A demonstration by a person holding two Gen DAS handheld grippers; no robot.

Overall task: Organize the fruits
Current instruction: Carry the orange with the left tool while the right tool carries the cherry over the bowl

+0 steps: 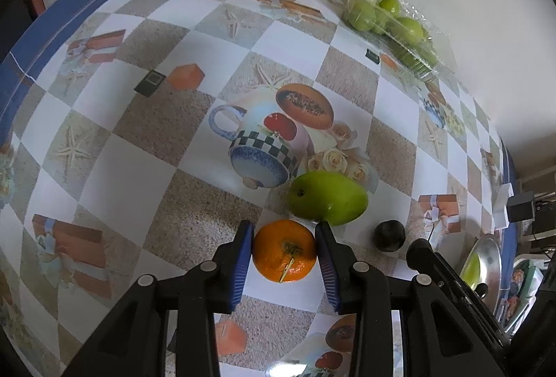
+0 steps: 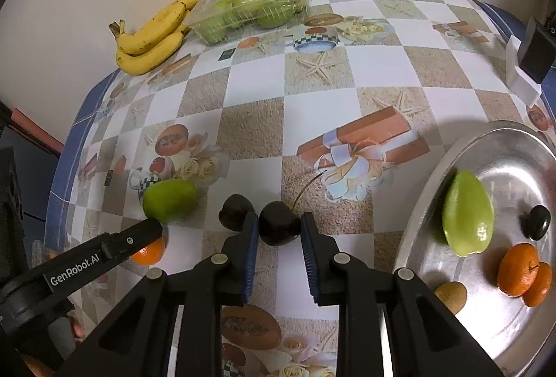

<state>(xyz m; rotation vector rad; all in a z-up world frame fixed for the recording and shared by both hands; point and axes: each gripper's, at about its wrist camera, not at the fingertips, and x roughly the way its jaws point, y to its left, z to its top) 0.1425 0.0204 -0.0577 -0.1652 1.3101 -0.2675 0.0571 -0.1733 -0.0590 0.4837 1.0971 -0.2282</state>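
Your left gripper [image 1: 283, 250] clenched the orange [image 1: 284, 250], green mango [image 1: 328, 198] at its one o'clock, your right gripper [image 2: 279, 231] gripped a dark cherry [image 2: 278, 226], metal tray [image 2: 451, 168] at three o'clock, checkered tablecloth [image 2: 312, 92] beneath.

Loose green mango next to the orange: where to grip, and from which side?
Grip the green mango across its narrow middle, jaws on the two long flanks, coming down from above. It lies flat on the tablecloth, stem end toward the printed cup, pointed end away. Avoid the near side: the orange between the left gripper fingers crowds it there.
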